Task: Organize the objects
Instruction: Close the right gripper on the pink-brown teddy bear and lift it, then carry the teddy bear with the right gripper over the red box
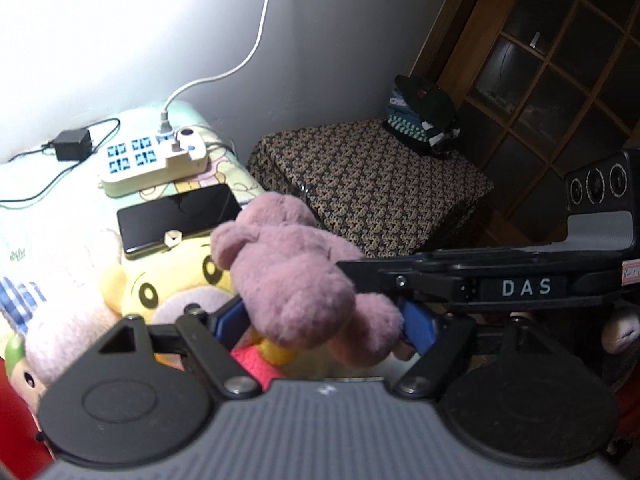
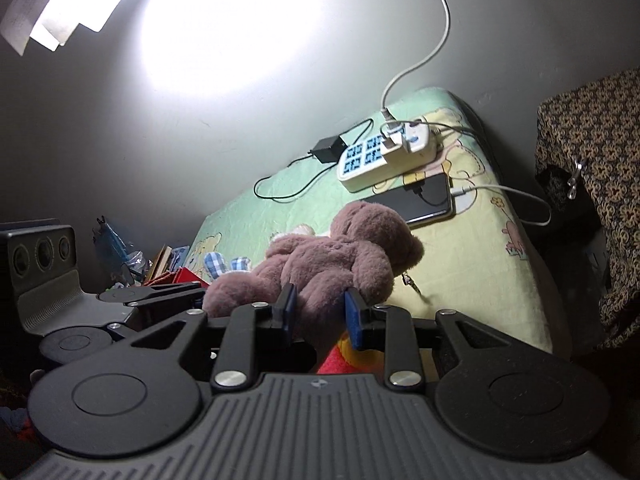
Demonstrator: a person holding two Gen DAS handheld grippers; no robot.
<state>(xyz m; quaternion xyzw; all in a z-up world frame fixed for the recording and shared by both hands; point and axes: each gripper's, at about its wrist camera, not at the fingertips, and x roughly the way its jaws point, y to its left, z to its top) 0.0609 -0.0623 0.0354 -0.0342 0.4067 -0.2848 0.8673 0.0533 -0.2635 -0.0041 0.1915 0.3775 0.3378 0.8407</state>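
A mauve plush bear [image 1: 292, 276] is held between both grippers above the bed. My left gripper [image 1: 320, 320] is shut on the bear's lower body, blue pads on either side. My right gripper [image 2: 320, 312] is shut on the same bear [image 2: 332, 264], around a limb. The right gripper's body [image 1: 520, 284] crosses the right of the left wrist view. A yellow plush toy [image 1: 168, 280] with a red shirt lies under the bear. A pale pink plush [image 1: 60, 328] lies at the left.
A white power strip [image 1: 154, 162] with plugged cables, a black adapter [image 1: 72, 145] and a black phone [image 1: 180, 216] lie on the green bed sheet [image 2: 460, 264]. A patterned covered box [image 1: 372, 184] with folded clothes [image 1: 424, 116] stands beside the bed. A wooden door [image 1: 560, 60] is behind.
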